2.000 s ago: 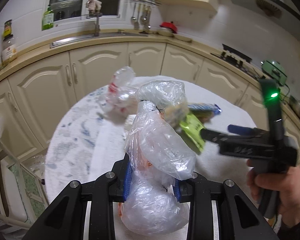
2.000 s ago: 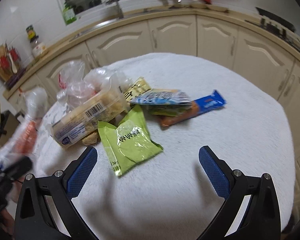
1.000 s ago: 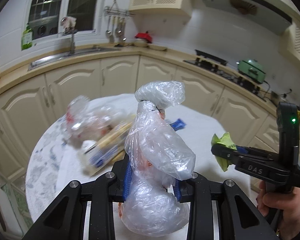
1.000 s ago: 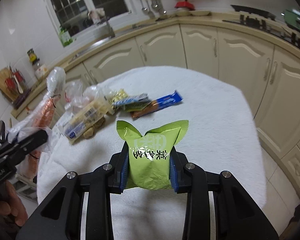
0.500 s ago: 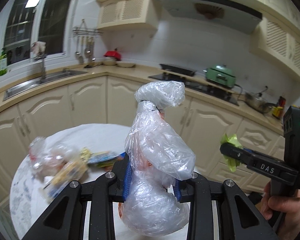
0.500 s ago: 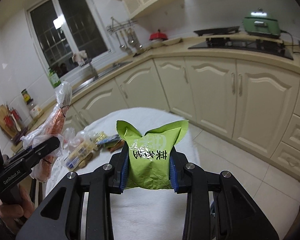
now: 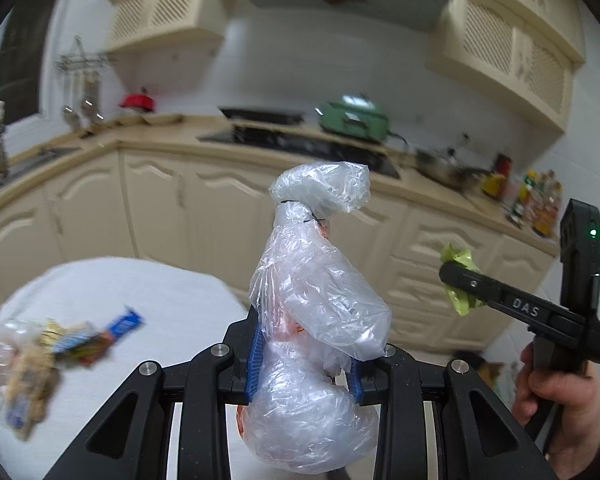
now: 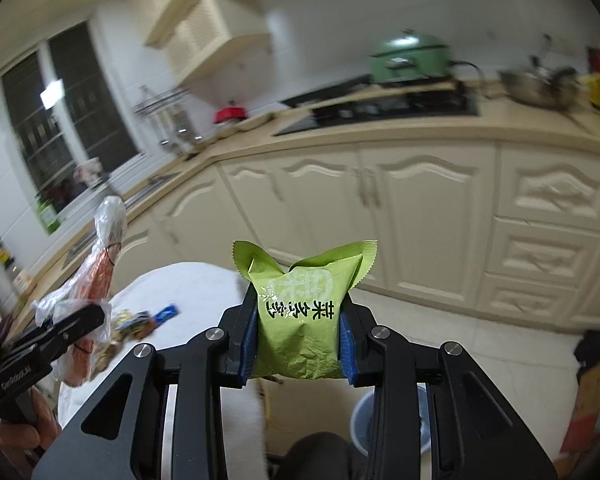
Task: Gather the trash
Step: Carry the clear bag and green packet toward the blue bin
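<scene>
Both Grippers Loaded

Leftmost, the table (image 7: 160, 280) bears leftover wrappers (image 7: 60, 340) at nine o'clock. The left gripper (image 7: 304, 356) clamps a clear plastic bag (image 7: 316, 300), long axis upright, tied neck toward twelve. The right gripper (image 8: 296, 344) pinches a green snack packet (image 8: 300, 312), crimped end toward twelve.

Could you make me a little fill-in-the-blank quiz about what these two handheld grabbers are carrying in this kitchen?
1. The left gripper is clamped on a clear ____ bag.
2. The right gripper holds a snack packet coloured ____.
3. More wrappers lie on the round ____ with the white cloth.
4. On the counter beside the stove stands a ____ pot with a lid.

Missing words: plastic; green; table; green
</scene>
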